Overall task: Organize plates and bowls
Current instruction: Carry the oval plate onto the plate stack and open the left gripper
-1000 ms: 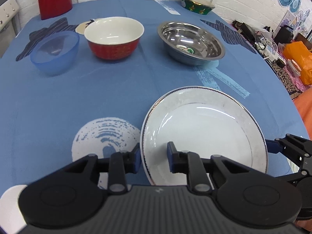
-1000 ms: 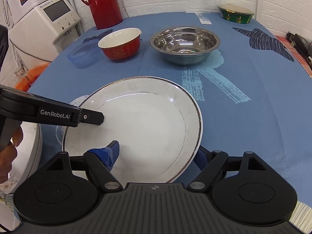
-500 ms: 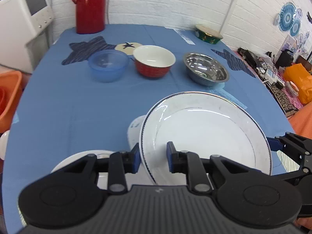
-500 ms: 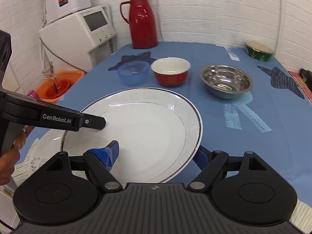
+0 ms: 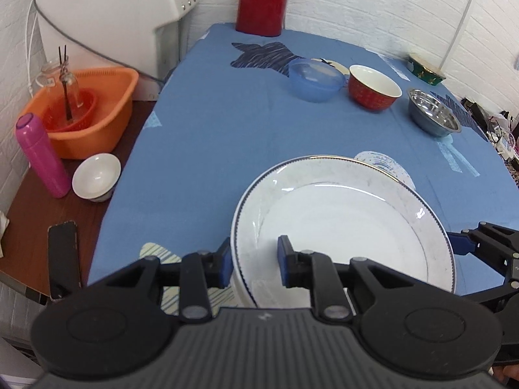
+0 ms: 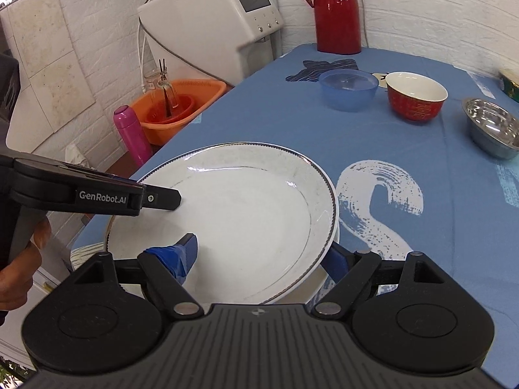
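Both claws hold one round white ceramic plate with a dark rim [image 5: 343, 220]: the left claw [image 5: 254, 261] pinches its left edge, the right claw [image 6: 259, 257] its right edge. It hangs above the near edge of the blue-clothed table [image 5: 227, 136] (another white plate [image 6: 319, 282] lies just beneath).

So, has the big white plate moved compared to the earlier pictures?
Yes. The white plate has been carried back and left, away from the steel bowl it lay near.

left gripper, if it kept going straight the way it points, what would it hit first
The white plate its jaws already straddle at the near rim. Beyond it, probably bare blue tablecloth, then perhaps the red bowl; depth is unclear.
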The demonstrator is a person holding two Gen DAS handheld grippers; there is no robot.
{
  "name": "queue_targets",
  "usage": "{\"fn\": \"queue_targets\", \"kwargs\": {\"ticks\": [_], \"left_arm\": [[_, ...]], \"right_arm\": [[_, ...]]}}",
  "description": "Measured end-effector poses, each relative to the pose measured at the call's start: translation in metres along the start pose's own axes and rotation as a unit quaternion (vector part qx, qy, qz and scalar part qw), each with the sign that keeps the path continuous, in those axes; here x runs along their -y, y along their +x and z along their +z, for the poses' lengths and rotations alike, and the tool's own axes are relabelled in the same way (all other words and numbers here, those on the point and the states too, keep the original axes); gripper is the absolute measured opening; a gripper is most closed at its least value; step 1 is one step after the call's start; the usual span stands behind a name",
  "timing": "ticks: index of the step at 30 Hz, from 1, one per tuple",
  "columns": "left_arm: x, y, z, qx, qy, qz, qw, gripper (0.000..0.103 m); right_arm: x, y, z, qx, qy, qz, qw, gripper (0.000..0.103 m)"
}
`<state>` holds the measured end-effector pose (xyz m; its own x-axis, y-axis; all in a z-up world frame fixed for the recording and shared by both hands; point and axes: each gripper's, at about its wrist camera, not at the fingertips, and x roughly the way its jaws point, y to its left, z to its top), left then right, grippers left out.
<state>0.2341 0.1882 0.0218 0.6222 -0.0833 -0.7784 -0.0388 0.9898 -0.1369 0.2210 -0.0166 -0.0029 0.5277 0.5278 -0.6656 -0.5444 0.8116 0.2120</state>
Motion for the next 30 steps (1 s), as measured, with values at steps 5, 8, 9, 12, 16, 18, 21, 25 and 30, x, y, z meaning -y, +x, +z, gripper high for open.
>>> {"fn": "queue_targets", "kwargs": {"ticks": [5, 8, 9, 12, 16, 18, 21, 25, 30], "left_arm": [[0.001, 0.004, -0.006, 0.008, 0.004, 0.0, 1.0, 0.019], [-0.004, 0.008, -0.007, 0.006, -0.001, 0.002, 1.0, 0.019], [-0.007, 0.009, -0.008, 0.002, -0.003, 0.0, 1.0, 0.019], [-0.015, 0.015, -0.011, -0.008, -0.02, -0.015, 0.9997, 0.02], [-0.017, 0.015, -0.01, -0.007, -0.023, -0.019, 0.9995, 0.023], [-0.016, 0.015, -0.009, -0.007, -0.022, -0.017, 0.9996, 0.023], [-0.016, 0.017, -0.007, -0.01, -0.024, -0.018, 0.9995, 0.027], [-0.017, 0.018, -0.006, -0.013, -0.027, -0.018, 0.9994, 0.027], [-0.011, 0.008, -0.003, 0.02, -0.008, -0.008, 0.9997, 0.028]], "right_arm": [[-0.003, 0.001, -0.004, -0.004, -0.003, -0.004, 1.0, 0.069], [-0.007, 0.004, -0.009, -0.011, -0.008, 0.001, 1.0, 0.069], [-0.007, 0.005, -0.01, -0.013, -0.009, 0.005, 1.0, 0.069], [-0.009, 0.004, -0.011, -0.016, -0.011, 0.008, 1.0, 0.069], [-0.014, 0.004, -0.011, -0.028, -0.03, 0.006, 0.999, 0.069], [-0.013, 0.002, -0.012, -0.031, -0.031, 0.012, 0.999, 0.069], [-0.015, -0.001, -0.014, -0.033, -0.034, 0.016, 0.999, 0.069], [-0.013, -0.004, -0.014, -0.033, -0.032, 0.02, 0.999, 0.069], [-0.019, -0.009, -0.013, -0.029, -0.061, -0.001, 0.998, 0.069]]}}
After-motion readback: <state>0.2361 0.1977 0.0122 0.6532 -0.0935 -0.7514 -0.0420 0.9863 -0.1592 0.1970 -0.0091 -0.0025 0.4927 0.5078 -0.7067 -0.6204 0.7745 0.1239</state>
